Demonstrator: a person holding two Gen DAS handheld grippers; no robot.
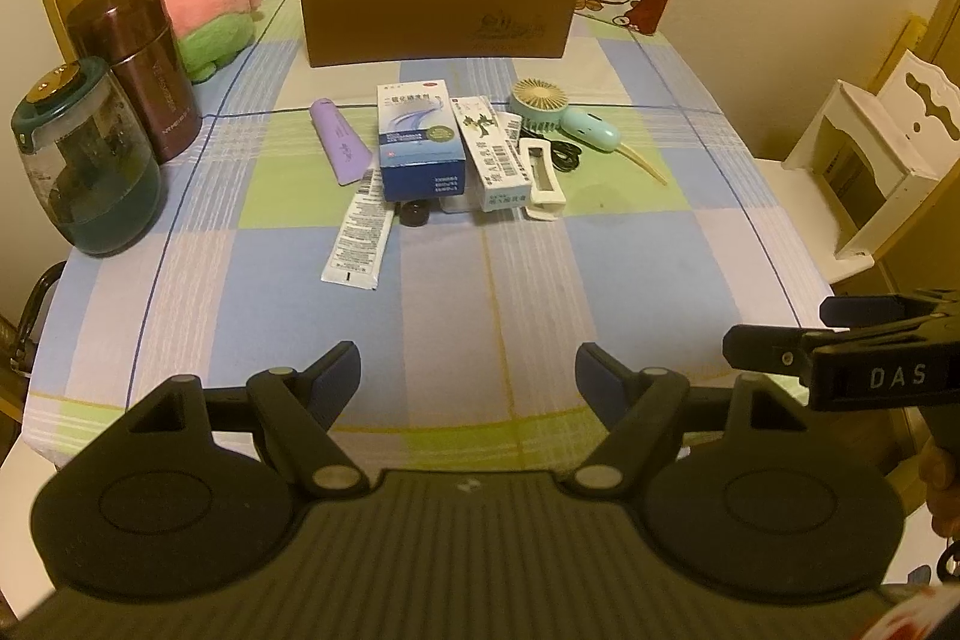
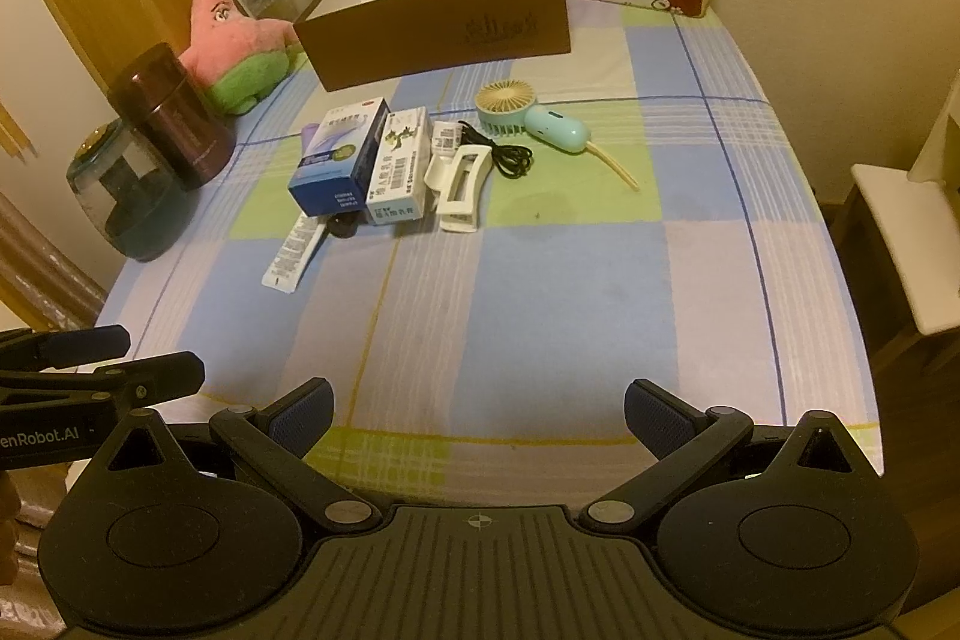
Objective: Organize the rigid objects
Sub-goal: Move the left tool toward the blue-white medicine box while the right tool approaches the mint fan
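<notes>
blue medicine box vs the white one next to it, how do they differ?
The blue medicine box is wider and bulkier; the white medicine box is slim and narrow. The blue one has a blue-and-white face with a wave graphic; the white one carries a green plant graphic and barcode. Both lie flat, side by side on the checked tablecloth, in front of the brown box.

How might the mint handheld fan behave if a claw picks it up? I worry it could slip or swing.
The mint fan has a smooth, rounded handle, so it may slip between flat pads. Its round head looks bulkier than the handle, so held at the handle end it could droop. The tan strap trailing from it looks floppy and would probably dangle.
</notes>
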